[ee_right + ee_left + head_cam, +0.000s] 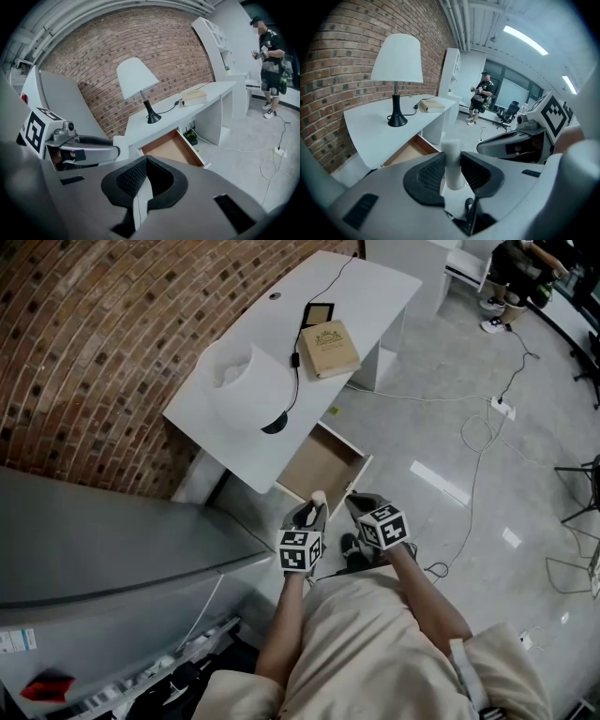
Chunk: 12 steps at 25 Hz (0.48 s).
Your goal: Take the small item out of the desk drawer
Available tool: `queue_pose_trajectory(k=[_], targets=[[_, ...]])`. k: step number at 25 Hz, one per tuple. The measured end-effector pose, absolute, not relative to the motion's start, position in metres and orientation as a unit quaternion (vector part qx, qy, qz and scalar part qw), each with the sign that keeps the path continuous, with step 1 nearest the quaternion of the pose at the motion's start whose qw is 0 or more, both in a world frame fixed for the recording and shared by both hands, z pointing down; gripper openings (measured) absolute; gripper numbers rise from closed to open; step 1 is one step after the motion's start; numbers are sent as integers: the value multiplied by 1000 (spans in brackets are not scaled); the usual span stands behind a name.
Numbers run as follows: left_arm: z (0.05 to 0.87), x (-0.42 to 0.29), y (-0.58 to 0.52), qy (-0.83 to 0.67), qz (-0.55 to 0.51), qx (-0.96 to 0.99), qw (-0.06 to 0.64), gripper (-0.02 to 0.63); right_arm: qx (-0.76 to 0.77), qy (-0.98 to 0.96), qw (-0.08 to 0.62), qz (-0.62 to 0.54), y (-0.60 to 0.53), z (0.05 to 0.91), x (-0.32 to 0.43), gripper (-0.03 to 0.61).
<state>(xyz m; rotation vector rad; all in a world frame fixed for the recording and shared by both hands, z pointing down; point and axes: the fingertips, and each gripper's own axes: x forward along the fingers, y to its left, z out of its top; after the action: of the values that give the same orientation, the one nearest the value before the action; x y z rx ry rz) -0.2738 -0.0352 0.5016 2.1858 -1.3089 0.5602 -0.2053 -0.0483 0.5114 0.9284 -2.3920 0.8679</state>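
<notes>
Seen from the head view, a white desk (366, 282) stands against a red brick wall and fills the upper centre of the frame. On it are a white-shaded lamp with a black base (246, 381) and a tan hardcover book (328, 348).

Just below the desk, at the centre of the frame, the desk's shallow drawer with a brown wooden bottom (319, 463) is pulled open. What shows of its inside looks bare.

Below the drawer's front edge, at lower centre, the person holds both grippers side by side. The left gripper (312, 509) is clenched on a small white cylinder-shaped item (319, 496). In the left gripper view its black ribbed pads press on either side of the item (452, 152), which stands upright between them. The open drawer (405, 152) lies beyond, at the left of that frame.

The right gripper (361, 507) has its jaws closed together with nothing between them, as the right gripper view shows. The drawer (171, 147) is at that frame's centre.

The main step looks done, since the item is out of the drawer and in a firm hold. What may be left is setting it down and perhaps closing the drawer.
</notes>
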Motion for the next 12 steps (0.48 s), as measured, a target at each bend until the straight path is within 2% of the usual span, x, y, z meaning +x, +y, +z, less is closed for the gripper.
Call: queue_pose_trajectory(k=[12], targets=[[502,-275,-37,-486,207,807,264,117,333,-866,215,307,-49,509,-205,25]])
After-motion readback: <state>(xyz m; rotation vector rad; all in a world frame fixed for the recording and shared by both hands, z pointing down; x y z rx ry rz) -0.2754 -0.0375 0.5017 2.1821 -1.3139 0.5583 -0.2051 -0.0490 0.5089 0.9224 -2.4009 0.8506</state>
